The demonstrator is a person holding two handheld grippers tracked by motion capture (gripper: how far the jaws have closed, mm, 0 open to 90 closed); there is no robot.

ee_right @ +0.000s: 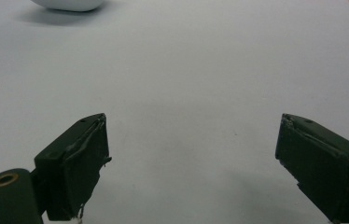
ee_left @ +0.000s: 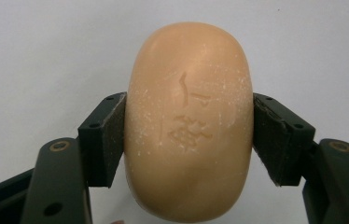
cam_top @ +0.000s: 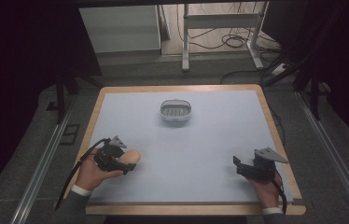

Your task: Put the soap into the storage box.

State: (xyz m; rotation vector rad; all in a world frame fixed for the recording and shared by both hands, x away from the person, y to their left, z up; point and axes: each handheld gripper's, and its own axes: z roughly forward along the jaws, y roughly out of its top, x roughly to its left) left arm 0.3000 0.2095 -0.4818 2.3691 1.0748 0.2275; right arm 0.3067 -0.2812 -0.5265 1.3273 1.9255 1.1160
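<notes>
A tan oval bar of soap (ee_left: 189, 126) with an embossed mark sits squeezed between both jaws of my left gripper (ee_left: 189, 140). In the high view that left gripper (cam_top: 125, 164) lies at the front left of the mat, with the soap (cam_top: 131, 156) jutting out to the right. At the front right, my right gripper (cam_top: 236, 165) rests low on the mat and points left. Its jaws stand wide apart in the right gripper view, where the right gripper (ee_right: 191, 163) has nothing but bare mat between them.
A white oval soap dish (cam_top: 176, 112) with a ribbed floor stands at the back centre of the pale blue mat (cam_top: 210, 140); its edge, the dish (ee_right: 67, 4), shows in the right gripper view. The mat covers a wooden table (cam_top: 275, 135). Cables and a desk frame lie beyond.
</notes>
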